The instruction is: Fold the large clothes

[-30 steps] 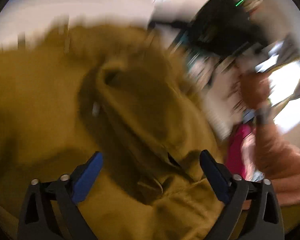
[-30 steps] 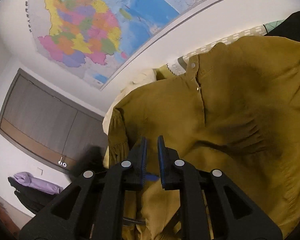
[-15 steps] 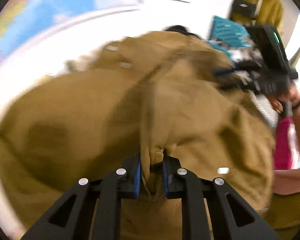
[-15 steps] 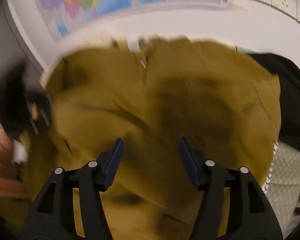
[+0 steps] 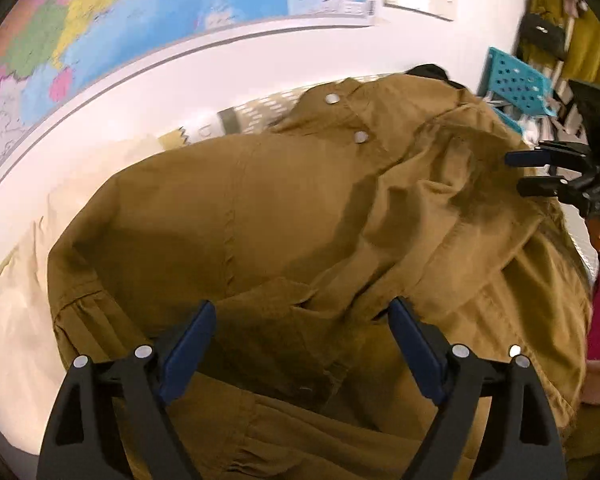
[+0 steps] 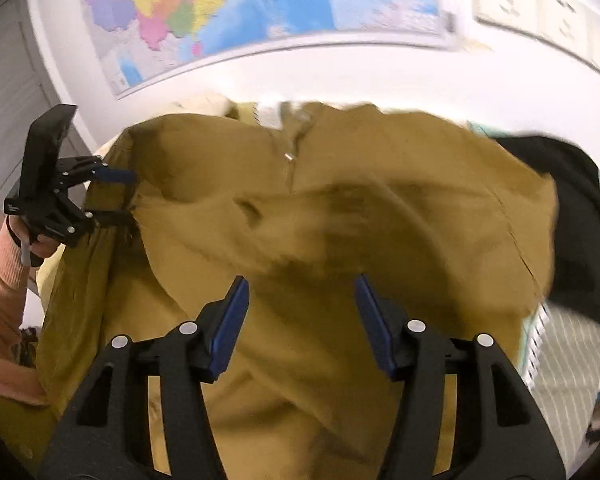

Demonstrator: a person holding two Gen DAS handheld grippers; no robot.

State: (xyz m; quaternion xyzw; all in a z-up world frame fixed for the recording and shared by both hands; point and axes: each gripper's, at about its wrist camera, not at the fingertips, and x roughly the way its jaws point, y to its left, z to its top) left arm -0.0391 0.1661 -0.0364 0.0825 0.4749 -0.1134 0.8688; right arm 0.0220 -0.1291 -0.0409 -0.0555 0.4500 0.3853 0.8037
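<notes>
A large mustard-brown shirt (image 5: 284, 216) with white snap buttons lies spread and rumpled on a cream surface; it fills the right wrist view (image 6: 340, 220) too. My left gripper (image 5: 300, 332) is open just above the shirt's near folds, holding nothing. It also shows at the left of the right wrist view (image 6: 120, 196), at the shirt's edge. My right gripper (image 6: 300, 312) is open above the cloth and empty. It shows at the right of the left wrist view (image 5: 520, 172), over the shirt's far side.
A black garment (image 6: 572, 216) lies beyond the shirt's right side. A cream sheet (image 5: 24, 304) lies under the shirt at left. A wall with a coloured map (image 5: 140, 20) stands close behind. A teal perforated crate (image 5: 516, 84) and hanging clothes are at far right.
My left gripper was shut on a fold of the shirt half a second ago and has opened, letting it go. My right gripper opened earlier and stays open. The shirt has settled flatter.
</notes>
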